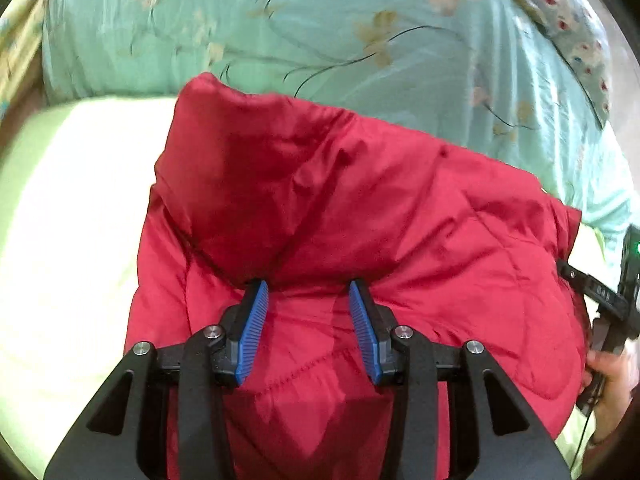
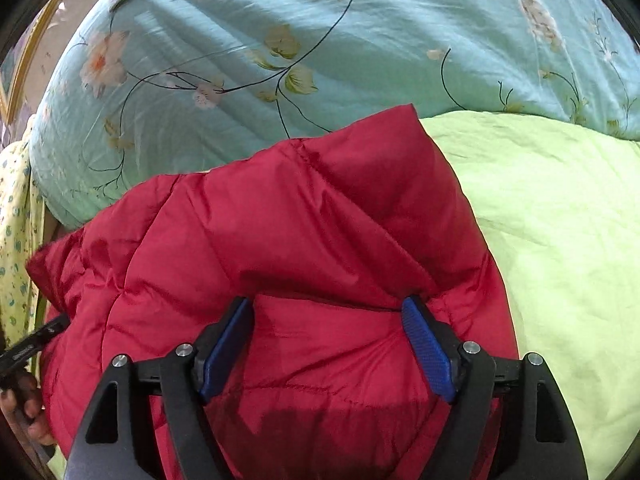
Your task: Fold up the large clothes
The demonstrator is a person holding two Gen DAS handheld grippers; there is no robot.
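A red quilted puffer jacket lies bunched and partly folded on a light green sheet. It also fills the middle of the right wrist view. My left gripper is open, its blue pads spread just above the jacket, where a folded flap meets the lower layer. My right gripper is open too, wide apart over the jacket, its right pad against a fold. Neither holds fabric. The right gripper's body shows at the left wrist view's right edge.
A teal floral quilt lies heaped behind the jacket, also in the right wrist view. The green sheet spreads to the right of the jacket. A yellow patterned cloth hangs at the far left.
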